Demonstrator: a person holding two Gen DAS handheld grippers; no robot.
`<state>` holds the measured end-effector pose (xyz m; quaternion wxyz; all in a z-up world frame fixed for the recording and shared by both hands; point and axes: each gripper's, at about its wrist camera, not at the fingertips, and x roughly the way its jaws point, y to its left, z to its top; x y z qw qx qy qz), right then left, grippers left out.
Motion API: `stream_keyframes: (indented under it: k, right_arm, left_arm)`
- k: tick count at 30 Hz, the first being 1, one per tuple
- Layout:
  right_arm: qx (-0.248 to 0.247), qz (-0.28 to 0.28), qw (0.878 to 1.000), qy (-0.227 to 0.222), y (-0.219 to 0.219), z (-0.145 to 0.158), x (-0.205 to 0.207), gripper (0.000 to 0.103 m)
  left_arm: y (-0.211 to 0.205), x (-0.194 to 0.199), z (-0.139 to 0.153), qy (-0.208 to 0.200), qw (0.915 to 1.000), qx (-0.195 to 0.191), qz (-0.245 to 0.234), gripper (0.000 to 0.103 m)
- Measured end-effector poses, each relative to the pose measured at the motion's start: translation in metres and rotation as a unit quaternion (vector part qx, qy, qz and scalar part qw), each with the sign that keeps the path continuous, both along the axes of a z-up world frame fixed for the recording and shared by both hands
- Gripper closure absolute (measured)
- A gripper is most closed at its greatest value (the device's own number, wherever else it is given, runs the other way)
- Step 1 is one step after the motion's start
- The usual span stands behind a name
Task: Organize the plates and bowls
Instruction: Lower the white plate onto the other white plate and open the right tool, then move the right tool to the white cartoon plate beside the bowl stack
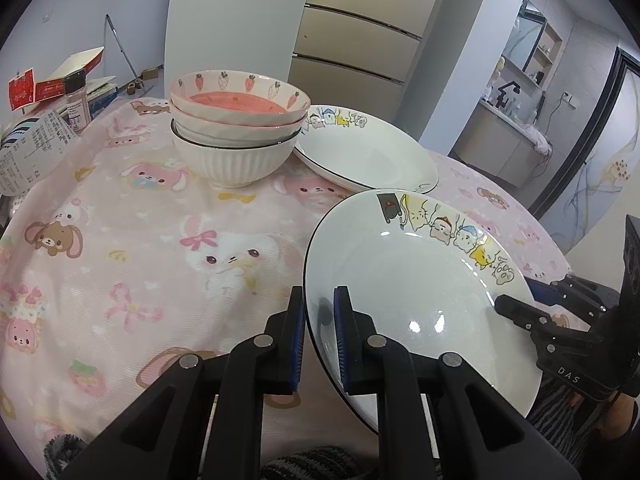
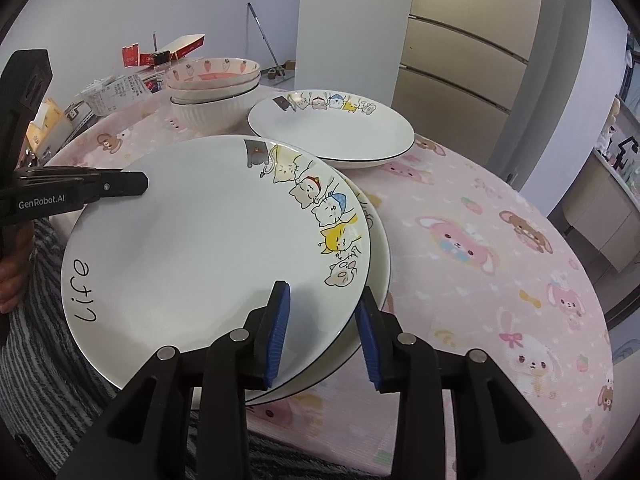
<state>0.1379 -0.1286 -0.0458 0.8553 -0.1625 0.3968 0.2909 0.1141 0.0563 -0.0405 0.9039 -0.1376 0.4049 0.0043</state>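
Note:
A white cartoon-cat plate [image 1: 404,280] [image 2: 200,240] is held tilted above the table. My left gripper [image 1: 320,328] is shut on its left rim; it shows in the right wrist view [image 2: 120,186] at the plate's left edge. My right gripper [image 2: 324,320] straddles the plate's right rim with its jaws apart, over a second plate [image 2: 376,256] lying beneath; it shows in the left wrist view [image 1: 504,304]. A third cat plate [image 1: 368,148] [image 2: 332,128] lies further back. A stack of bowls [image 1: 236,128] [image 2: 212,88], strawberry bowl on top, stands at the back left.
The round table has a pink cartoon tablecloth [image 1: 140,240] [image 2: 480,260]. Papers, red boxes and a spice jar [image 1: 78,100] clutter the far left edge. A cabinet [image 1: 352,52] stands behind the table.

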Motion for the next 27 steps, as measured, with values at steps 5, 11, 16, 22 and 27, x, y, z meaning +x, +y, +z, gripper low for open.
stream_keyframes:
  k: [5, 11, 16, 22, 27]
  right_arm:
    - [-0.003, 0.004, 1.0, -0.004, 0.0, 0.001, -0.002, 0.07]
    - [-0.062, -0.003, 0.997, -0.05, 0.004, 0.0, -0.012, 0.067]
    - [-0.086, 0.004, 0.994, -0.067, 0.009, -0.002, -0.016, 0.063]
    - [-0.066, 0.009, 0.996, -0.054, 0.002, 0.0, -0.013, 0.056]
    - [-0.035, 0.008, 0.998, -0.045, -0.004, 0.005, -0.013, 0.035]
  left_arm:
    - [-0.001, 0.001, -0.001, 0.003, 1.0, 0.001, -0.003, 0.088]
    - [-0.006, 0.002, -0.002, 0.007, 0.9999, 0.007, -0.014, 0.088]
    - [-0.007, 0.003, -0.004, 0.008, 0.9998, 0.008, -0.016, 0.088]
    - [-0.009, 0.002, -0.003, 0.007, 0.9997, 0.013, -0.017, 0.088]
    - [-0.008, 0.0, 0.0, 0.002, 0.9999, 0.006, -0.009, 0.085]
